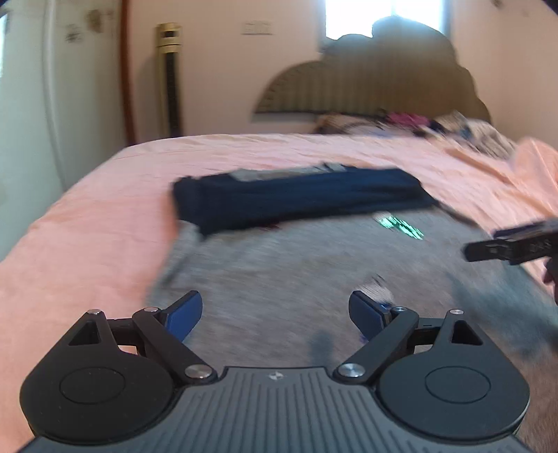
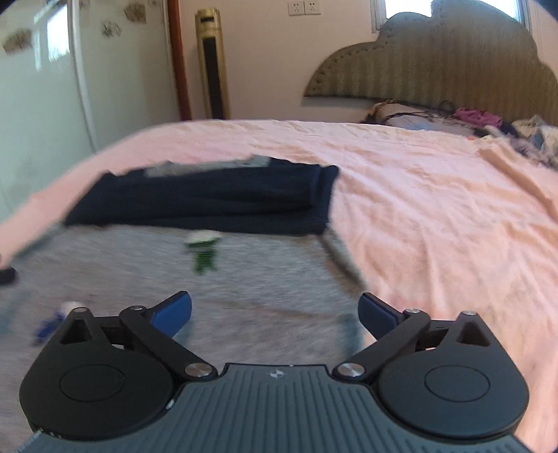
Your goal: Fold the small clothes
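Left gripper: jaws spread wide, nothing between them. Right gripper: likewise spread wide and empty, tilted downward.

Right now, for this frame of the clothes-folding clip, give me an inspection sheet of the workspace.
Surface: bed with pink sheet, wrinkled.
Job's things: grey garment spread flat with small printed figures; folded navy garment lies across its far edge.
Clutter: heap of mixed fabrics by the headboard.
Grippers: left gripper open, nothing between the blue pads, over the grey garment; right gripper open, also empty, over the same garment.
Cables: nothing seen.
Surroundings: padded headboard, bright window above it, tall gold tower unit against the wall, wall sockets, pale wardrobe doors.
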`<state>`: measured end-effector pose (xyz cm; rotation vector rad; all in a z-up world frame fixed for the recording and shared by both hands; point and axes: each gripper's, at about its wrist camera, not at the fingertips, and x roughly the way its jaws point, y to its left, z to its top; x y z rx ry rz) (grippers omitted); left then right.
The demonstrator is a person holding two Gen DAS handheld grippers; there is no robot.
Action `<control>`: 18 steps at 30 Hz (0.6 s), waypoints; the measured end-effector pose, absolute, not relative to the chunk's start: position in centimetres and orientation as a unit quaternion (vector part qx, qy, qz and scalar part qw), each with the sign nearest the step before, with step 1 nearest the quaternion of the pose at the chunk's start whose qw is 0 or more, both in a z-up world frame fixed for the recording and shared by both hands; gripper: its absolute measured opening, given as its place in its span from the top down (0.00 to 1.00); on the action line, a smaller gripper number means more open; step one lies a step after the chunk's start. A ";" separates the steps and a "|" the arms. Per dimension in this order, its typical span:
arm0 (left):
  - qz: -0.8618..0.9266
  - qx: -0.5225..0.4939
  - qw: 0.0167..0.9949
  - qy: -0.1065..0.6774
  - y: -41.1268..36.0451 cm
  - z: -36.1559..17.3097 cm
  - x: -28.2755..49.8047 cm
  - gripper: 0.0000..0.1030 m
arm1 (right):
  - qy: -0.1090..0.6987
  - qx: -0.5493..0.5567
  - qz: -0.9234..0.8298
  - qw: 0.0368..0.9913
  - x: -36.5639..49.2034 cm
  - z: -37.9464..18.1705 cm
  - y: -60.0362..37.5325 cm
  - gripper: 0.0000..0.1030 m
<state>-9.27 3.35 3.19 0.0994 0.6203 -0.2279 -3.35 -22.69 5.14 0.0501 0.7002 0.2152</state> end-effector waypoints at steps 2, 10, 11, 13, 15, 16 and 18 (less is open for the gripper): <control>-0.098 0.100 0.931 0.337 2.5 1.2 -8.8 0.09 | 0.360 -0.003 0.111 0.926 -3.7 4.0 -21.6 0.00; -0.069 0.086 0.939 0.325 5.6 0.6 -9.3 0.07 | 0.350 -0.049 0.102 0.930 -5.4 2.4 -22.5 0.00; -0.056 0.090 0.943 0.315 5.5 0.9 -9.9 0.08 | 0.351 -0.053 0.100 0.930 -5.4 2.5 -22.3 0.00; -0.062 0.051 0.946 0.314 6.2 2.4 -11.7 0.08 | 0.358 -0.049 0.087 0.928 -5.9 3.1 -22.3 0.00; -0.115 -0.011 0.943 0.313 6.8 3.7 -13.8 0.08 | 0.347 -0.032 0.101 0.932 -7.8 4.4 -22.5 0.02; -0.123 -0.021 0.942 0.310 6.4 4.0 -14.6 0.08 | 0.337 -0.027 0.116 0.934 -8.8 4.8 -22.4 0.00; -0.147 -0.009 0.937 0.318 4.7 3.8 -15.1 0.08 | 0.337 -0.032 0.134 0.931 -10.0 5.0 -21.5 0.00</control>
